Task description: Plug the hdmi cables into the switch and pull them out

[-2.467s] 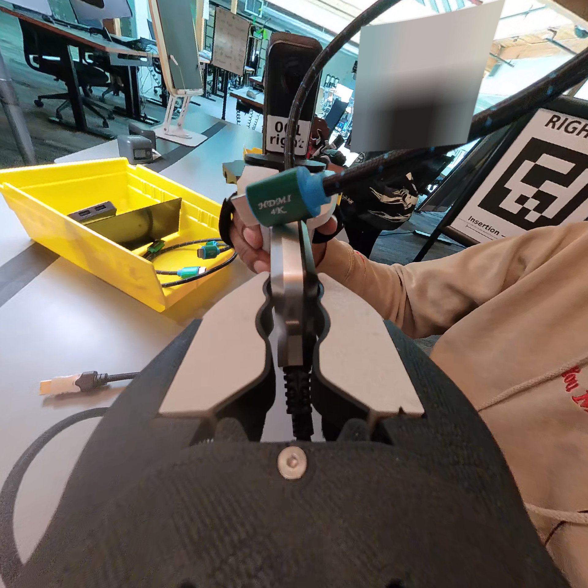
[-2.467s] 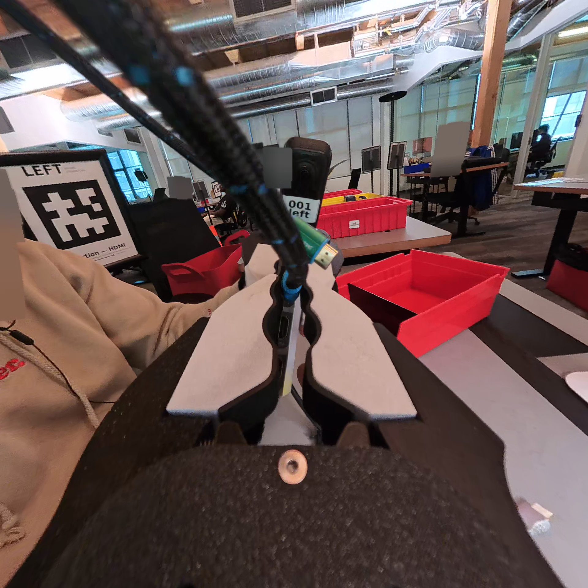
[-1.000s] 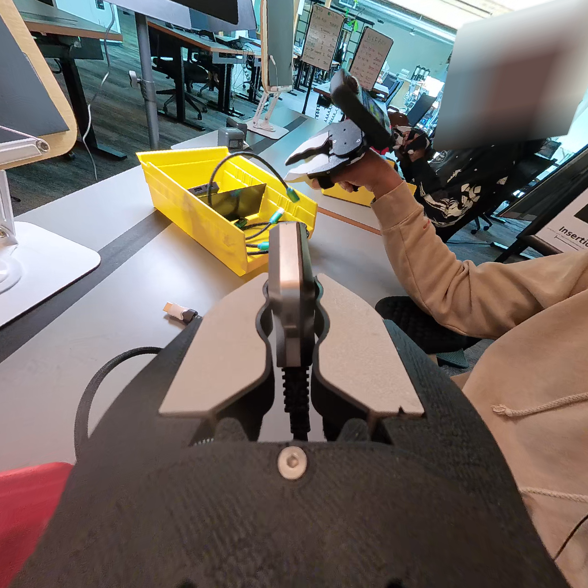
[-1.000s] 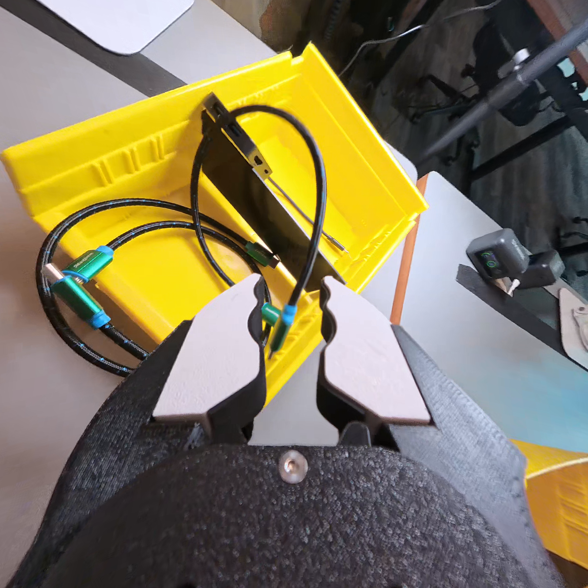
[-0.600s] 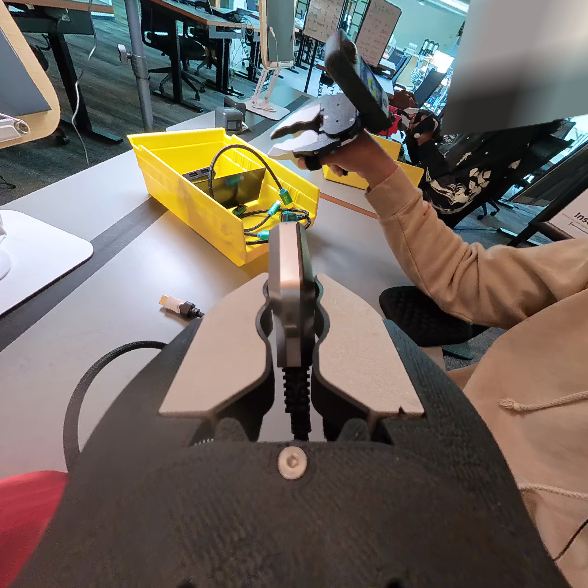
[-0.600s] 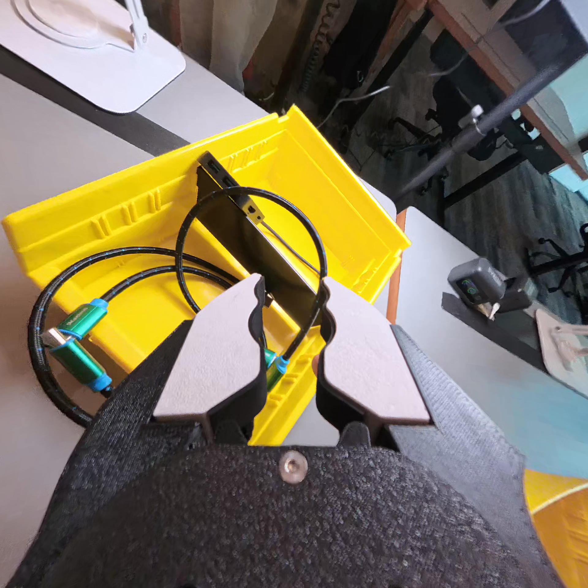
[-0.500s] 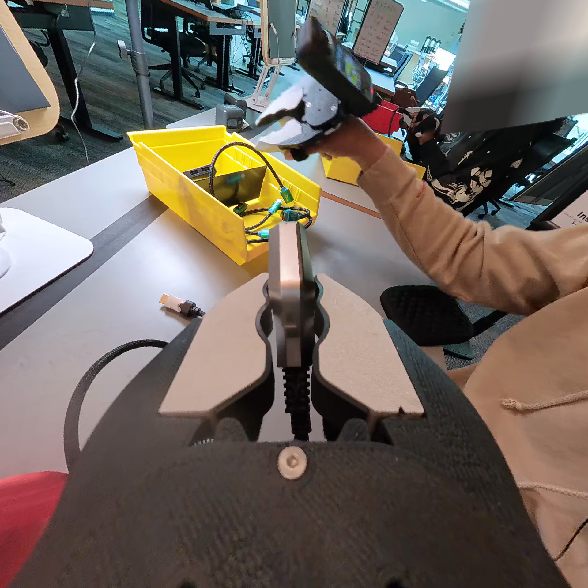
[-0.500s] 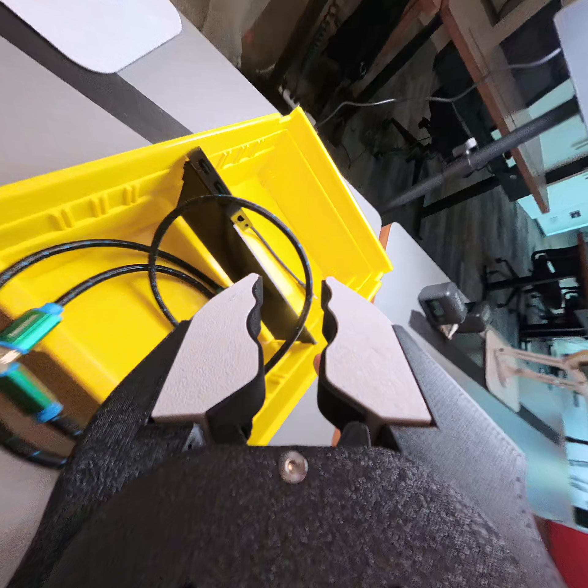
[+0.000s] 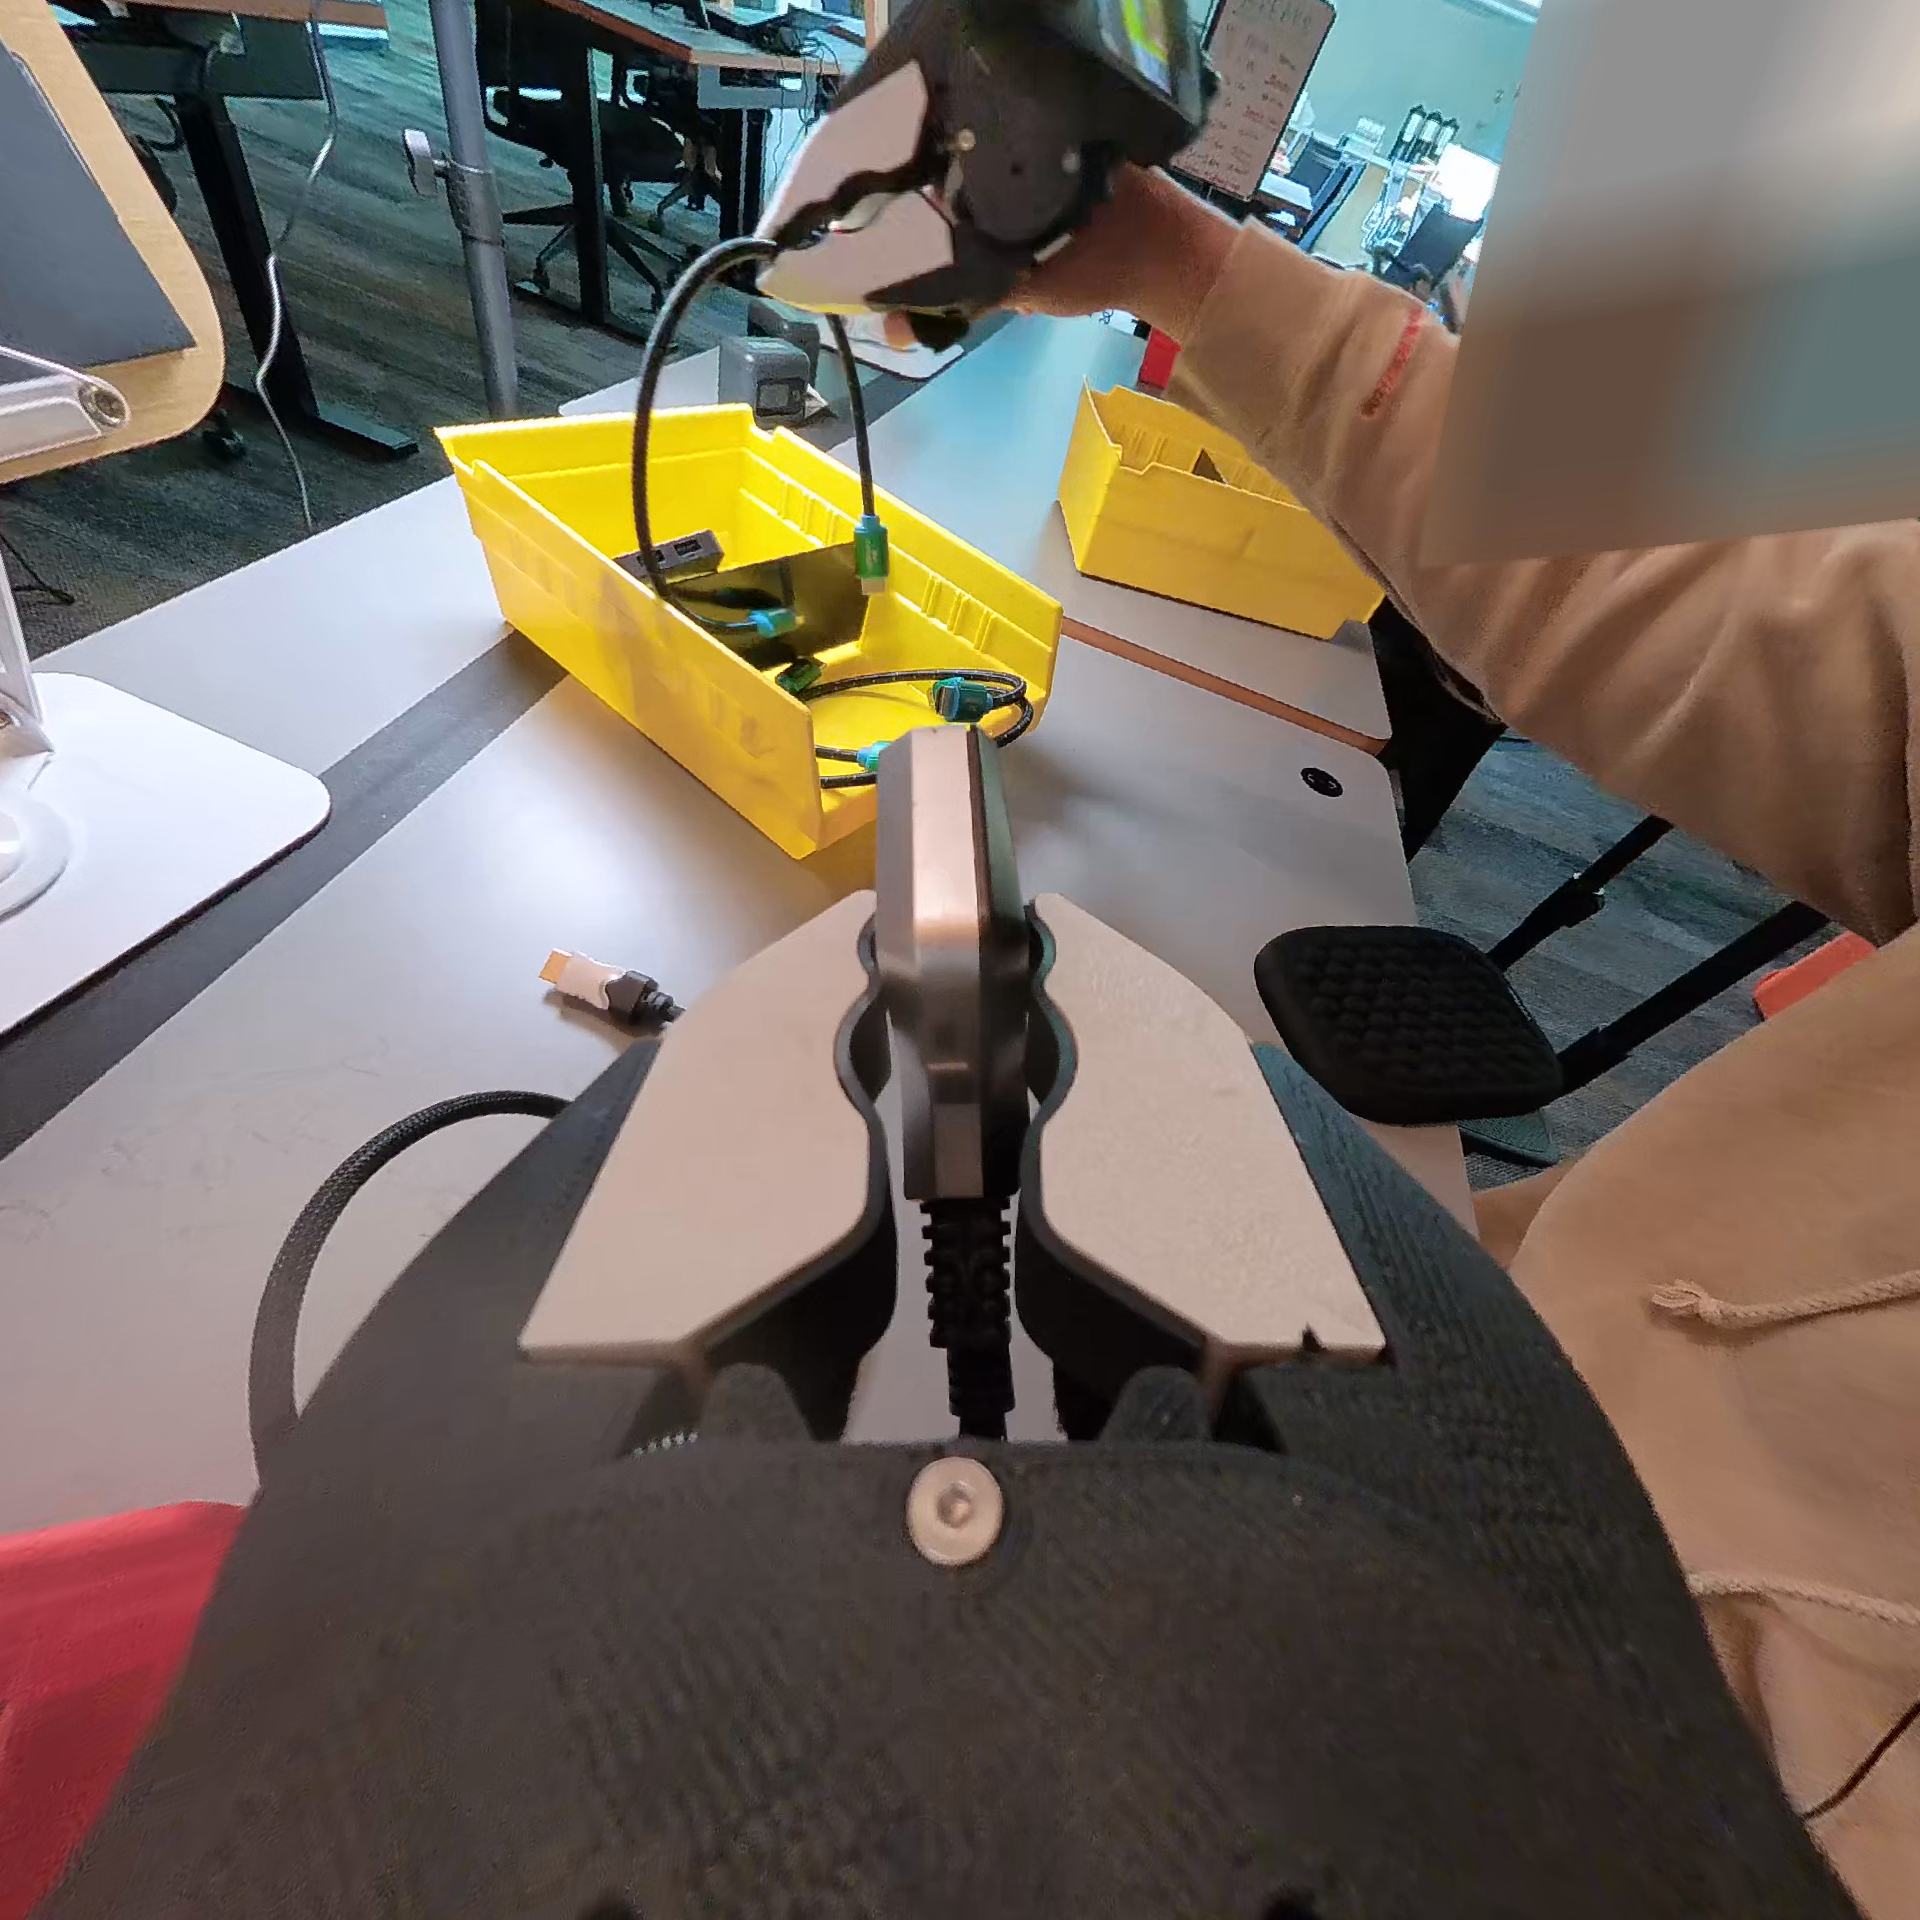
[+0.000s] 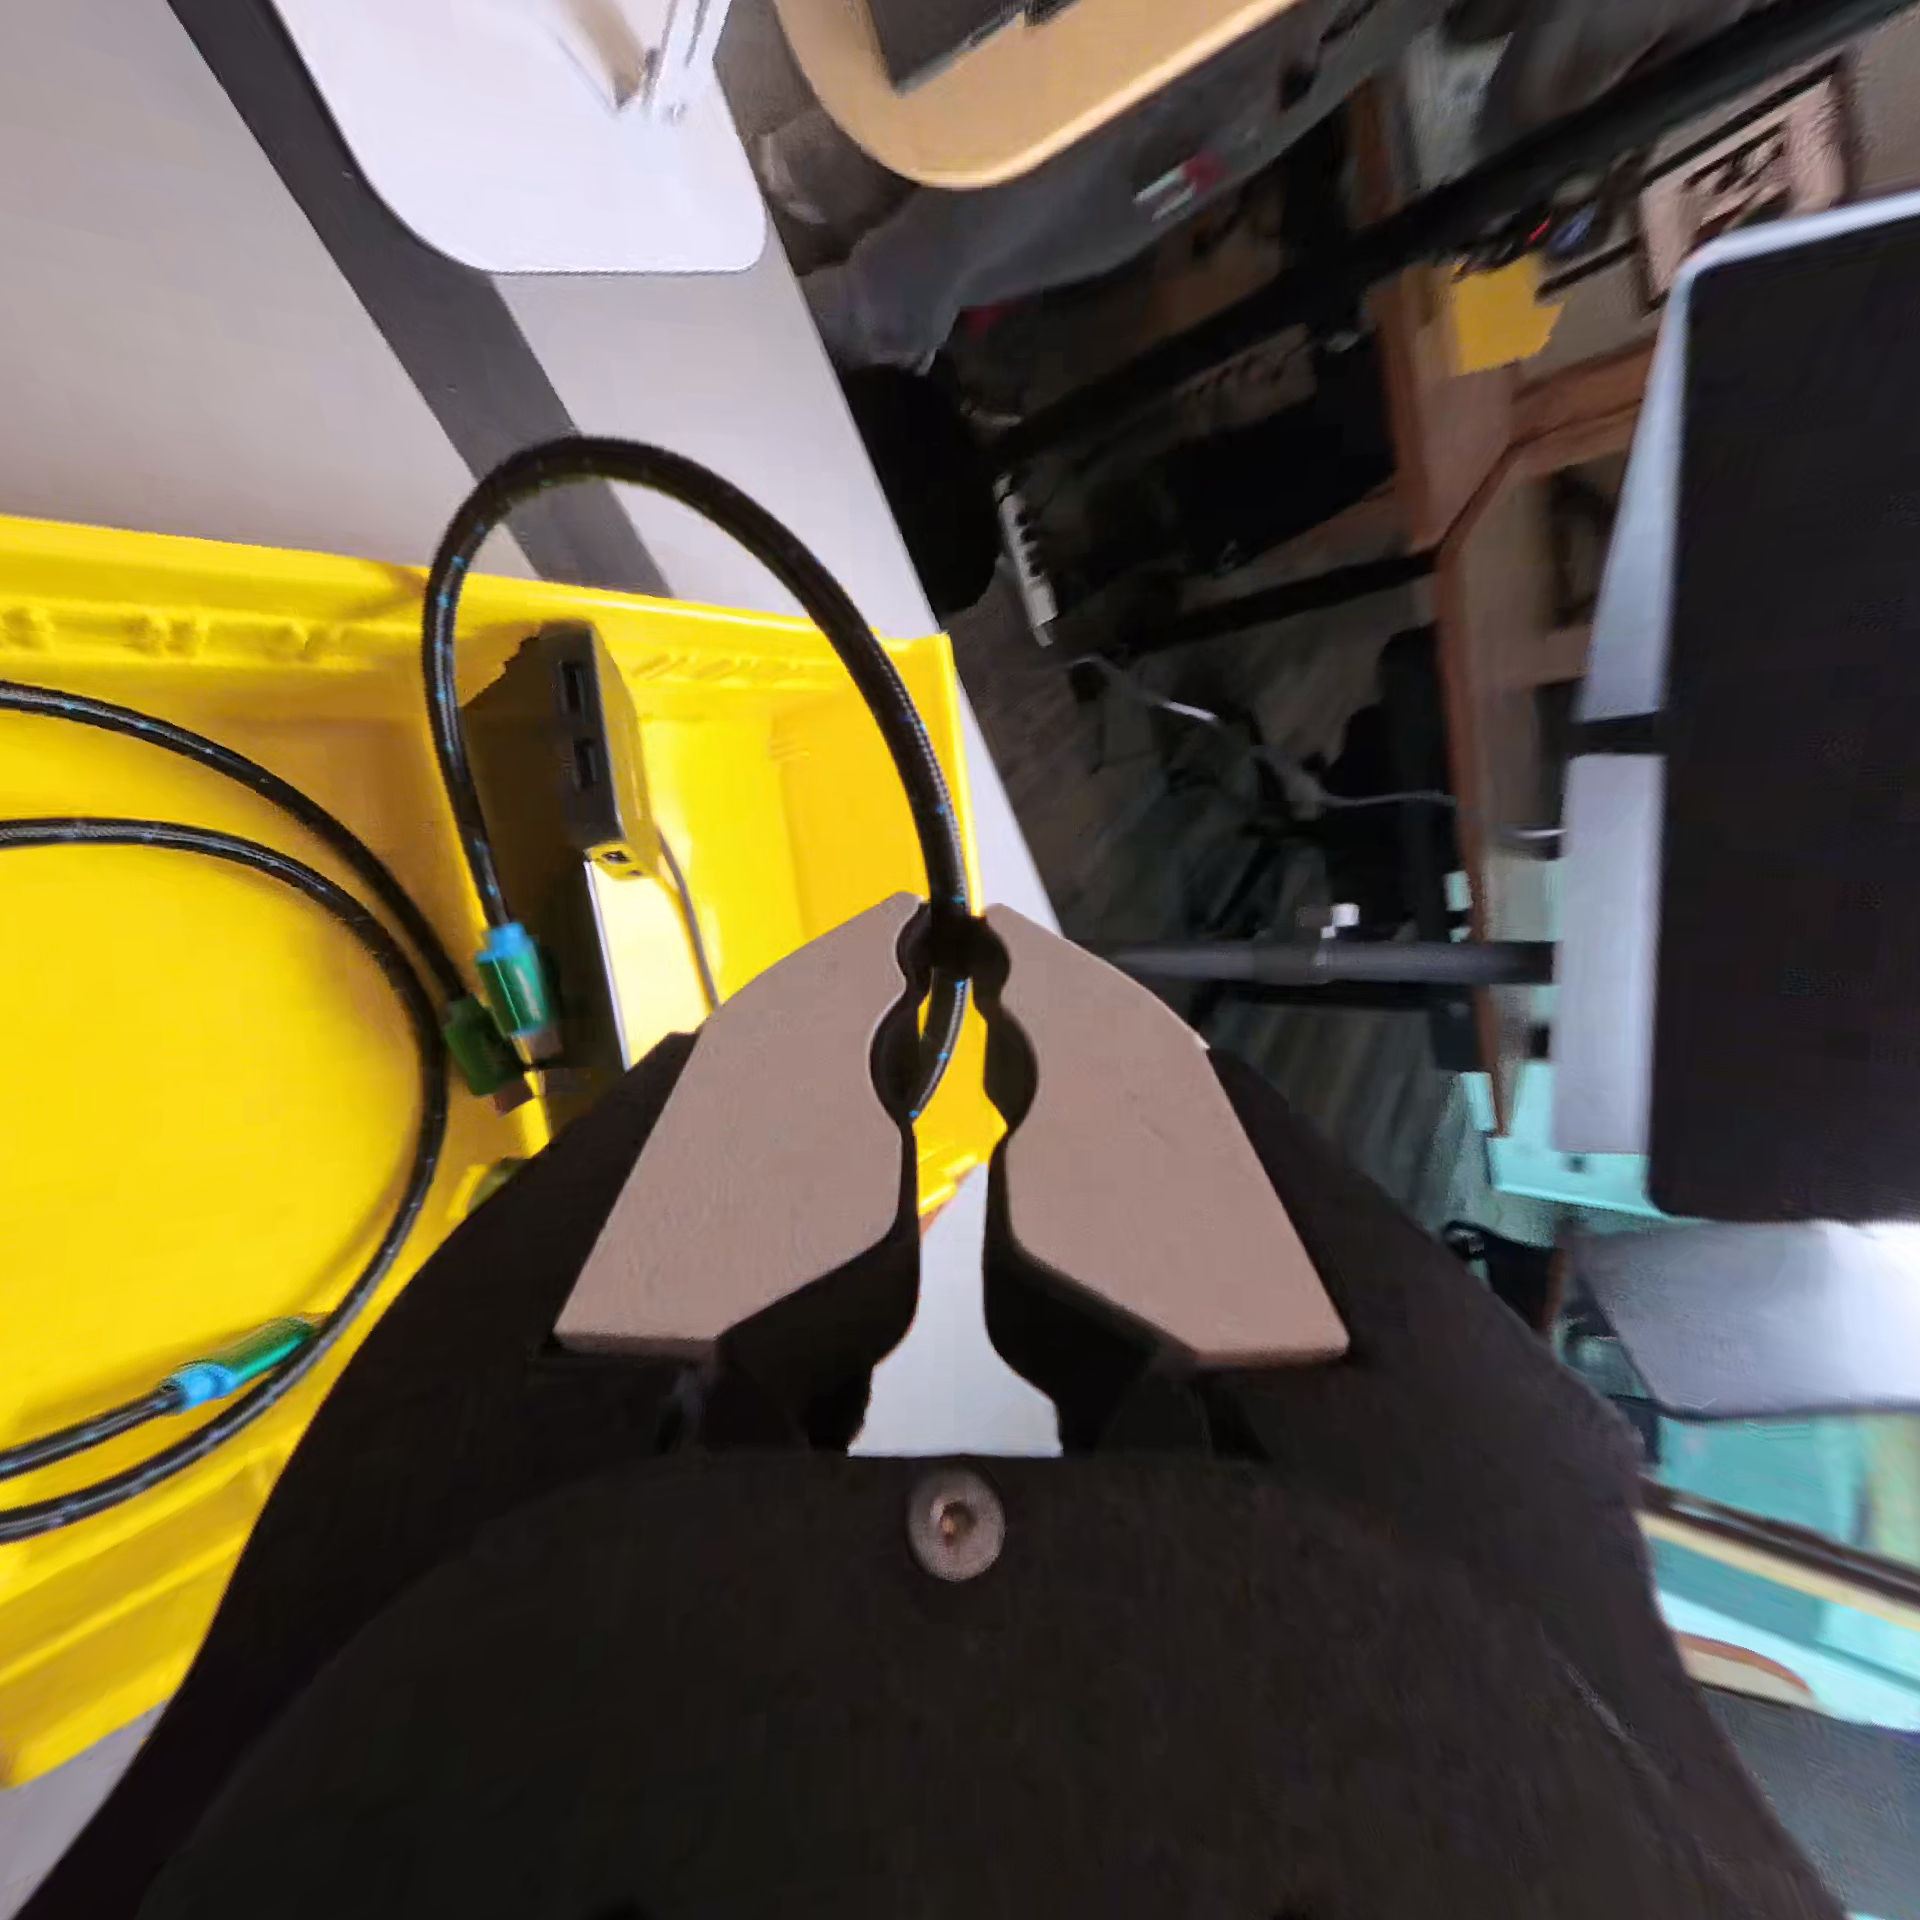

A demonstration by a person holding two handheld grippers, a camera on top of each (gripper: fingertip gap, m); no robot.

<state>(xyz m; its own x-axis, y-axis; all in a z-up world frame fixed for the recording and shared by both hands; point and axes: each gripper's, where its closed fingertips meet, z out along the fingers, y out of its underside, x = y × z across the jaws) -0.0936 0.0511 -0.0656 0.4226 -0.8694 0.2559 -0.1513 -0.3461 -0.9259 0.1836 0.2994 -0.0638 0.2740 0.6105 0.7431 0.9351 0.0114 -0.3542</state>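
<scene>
**Operator:** Currently, what does each gripper hold, and what are the parts made of?

**Inspector:** Left gripper (image 9: 951, 997): jaws clamped on a flat, grey metal HDMI switch (image 9: 943, 935), held upright on edge, with a ribbed black strain relief below it. Right gripper (image 10: 951, 966): jaws closed on a black braided HDMI cable (image 10: 727, 520) flecked with blue, pinched near the tips. The fingers (image 10: 769, 1122) have matte grey faces with scalloped inner edges; the bodies are coarse black printed plastic.

**Operator:** Where does that cable run?

**Inspector:** It arcs up and over from the right gripper, raised above the yellow bin (image 9: 727, 717). One green plug (image 9: 871, 556) hangs free over the bin; the other end drops into the bin beside a black divider (image 9: 790, 592).

**Operator:** Bin contents and clearance?

**Inspector:** A small dark adapter box (image 10: 582, 748) with two ports sits against the divider. A second braided cable (image 10: 343, 904) with green plugs coils in the front compartment, one loop spilling over the open front lip onto the grey bench (image 9: 416, 935). A loose plug with a pale cap (image 9: 603, 987) lies on the bench, well apart from the bin, and open bench surface lies between the bin and the left gripper. A second yellow bin (image 9: 1195, 530) stands farther back.
</scene>
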